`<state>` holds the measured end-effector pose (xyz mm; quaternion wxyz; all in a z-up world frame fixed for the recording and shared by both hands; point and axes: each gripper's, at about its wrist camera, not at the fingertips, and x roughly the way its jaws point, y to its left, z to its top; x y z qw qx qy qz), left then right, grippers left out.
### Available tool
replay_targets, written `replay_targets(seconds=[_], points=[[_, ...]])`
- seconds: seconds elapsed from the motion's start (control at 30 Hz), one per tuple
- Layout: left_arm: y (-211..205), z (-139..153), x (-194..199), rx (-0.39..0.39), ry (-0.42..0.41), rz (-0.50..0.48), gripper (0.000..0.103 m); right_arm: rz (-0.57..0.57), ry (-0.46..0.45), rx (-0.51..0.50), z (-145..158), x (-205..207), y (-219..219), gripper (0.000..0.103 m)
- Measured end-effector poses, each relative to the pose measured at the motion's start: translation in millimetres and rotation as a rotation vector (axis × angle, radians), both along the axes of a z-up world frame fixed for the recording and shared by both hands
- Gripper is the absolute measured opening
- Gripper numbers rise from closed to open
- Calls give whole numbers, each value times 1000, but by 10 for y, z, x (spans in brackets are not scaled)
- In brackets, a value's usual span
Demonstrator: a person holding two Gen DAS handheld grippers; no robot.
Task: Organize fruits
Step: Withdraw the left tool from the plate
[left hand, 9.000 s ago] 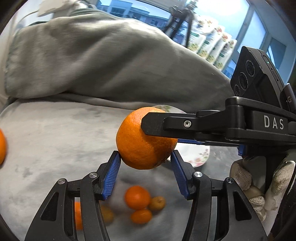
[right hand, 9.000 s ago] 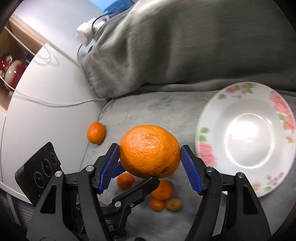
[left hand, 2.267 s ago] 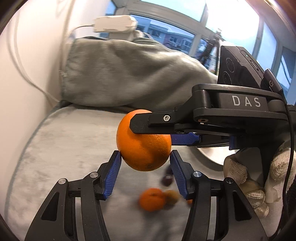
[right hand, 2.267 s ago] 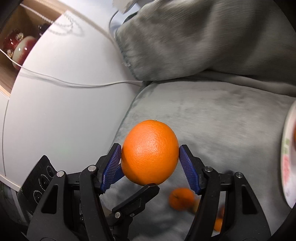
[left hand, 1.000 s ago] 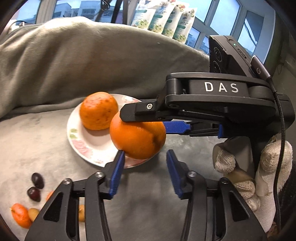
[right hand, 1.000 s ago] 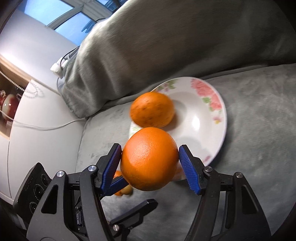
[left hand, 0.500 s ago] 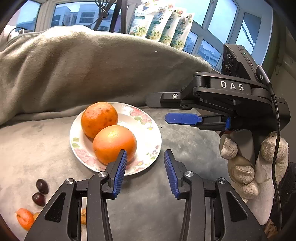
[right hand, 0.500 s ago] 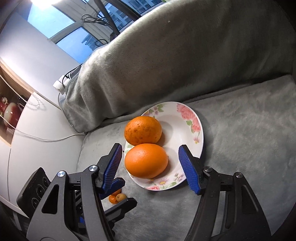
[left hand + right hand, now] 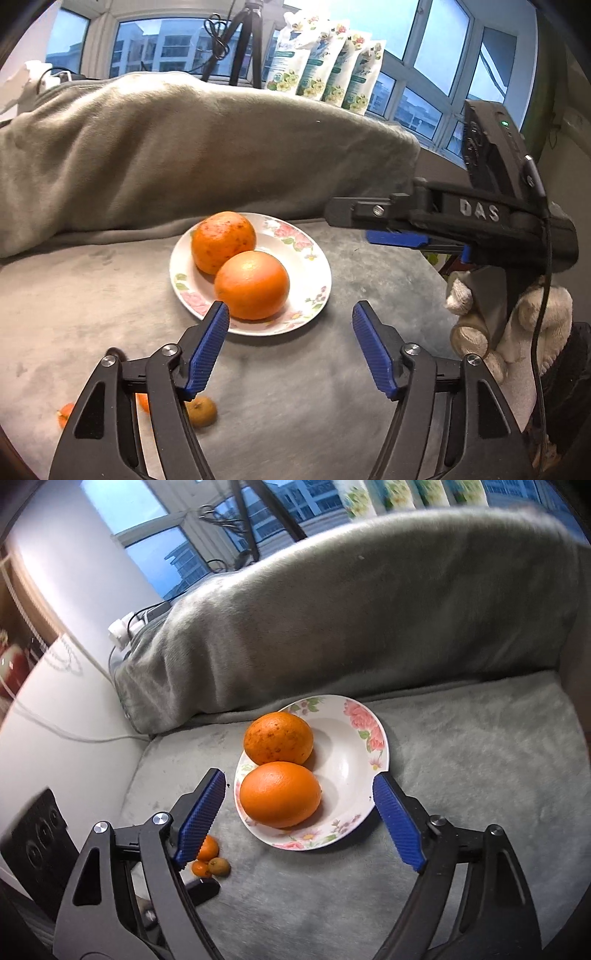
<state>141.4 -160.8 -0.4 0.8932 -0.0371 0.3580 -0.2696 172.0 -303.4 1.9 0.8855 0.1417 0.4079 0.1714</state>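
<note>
Two oranges (image 9: 251,284) sit touching on the floral plate (image 9: 314,258), which rests on a grey plush cover (image 9: 92,295) before a draped cushion (image 9: 184,147) and windows. Both the left gripper (image 9: 290,325) and right gripper (image 9: 299,794) have just been opening, empty. Small fruits (image 9: 210,860), perhaps kumquats, lie left of the plate; only the left view shows the gloved hand (image 9: 517,328).

Plate (image 9: 373,734): was white, with pink flowers and green leaves round the rim.
Far orange (image 9: 278,737): was orange, flecked with brown spots.
Near orange (image 9: 279,794): was a clean, even orange.
Blanket (image 9: 461,812): was plain grey — no pattern.
Pads (image 9: 208,347): were blue, ribbed — on black arms.
Glove (image 9: 524,332): was off-white knit.
Small fruits (image 9: 207,851): were orange, one olive-brown.
</note>
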Motion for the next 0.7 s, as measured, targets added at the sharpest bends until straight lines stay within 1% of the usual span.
replay_targets(seconds=[0.13,0.23,0.4,0.57,0.7], points=[[113,24,-72,12,-22,5,69,26,-59,-73,54,-162,133,89],[222,31,-128,34,-41,8,69,39,-81,-111,62,-254,204,89],[516,13,-205,64,-64,38,69,39,-97,-119,38,-373,237,90],[982,-17,-233,87,-64,117,69,55,-103,-113,-20,-506,282,90],[1388,-117,-239,95,-31,196,69,83,-118,-130,-57,-613,375,90]])
